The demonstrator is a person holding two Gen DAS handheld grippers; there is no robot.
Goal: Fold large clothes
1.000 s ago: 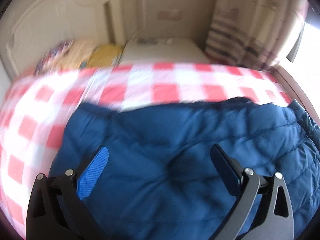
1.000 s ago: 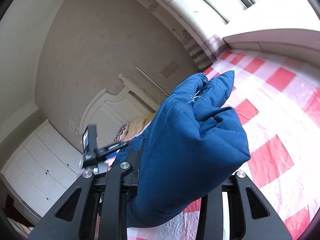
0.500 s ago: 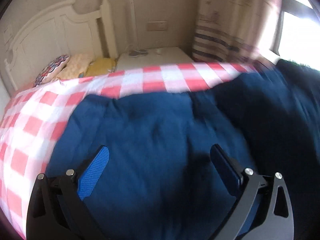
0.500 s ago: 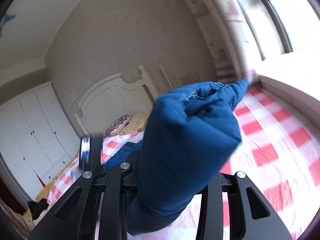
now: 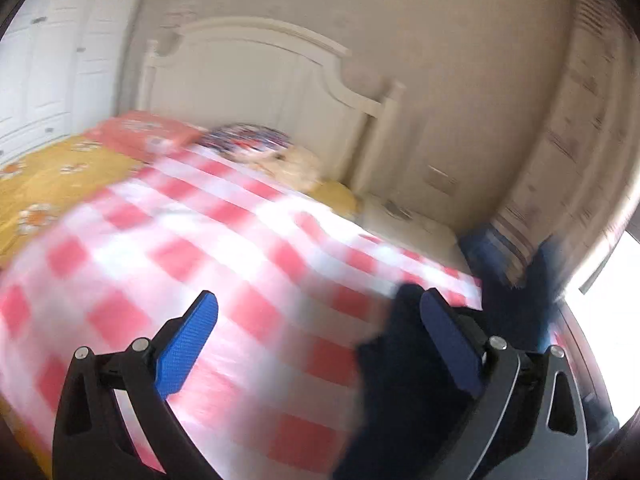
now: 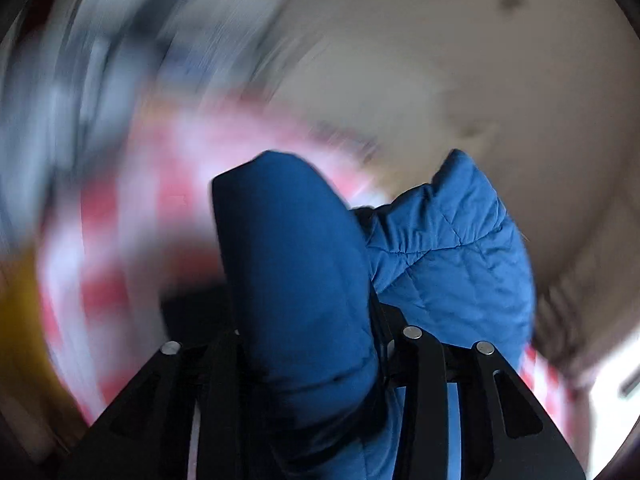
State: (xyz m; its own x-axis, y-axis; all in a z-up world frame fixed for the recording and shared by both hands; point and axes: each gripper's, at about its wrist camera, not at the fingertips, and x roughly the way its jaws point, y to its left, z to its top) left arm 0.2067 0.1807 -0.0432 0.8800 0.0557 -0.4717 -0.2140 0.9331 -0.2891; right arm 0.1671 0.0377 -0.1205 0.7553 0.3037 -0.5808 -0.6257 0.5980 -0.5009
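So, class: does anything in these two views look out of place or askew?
Yes: the blue quilted jacket is bunched between the opening right gripper jaws, not flat on the red-and-white checked bedspread. The left gripper is open, empty.

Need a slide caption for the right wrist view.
Right tool gripping bunched blue quilted jacket, jaws opening, above blurred checked bedspread.

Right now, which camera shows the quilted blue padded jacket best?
The right wrist view: the quilted blue padded jacket fills the middle, its stitching sharp, bunched between the right gripper's opening jaws. The left wrist view shows only a dark, blurred edge.
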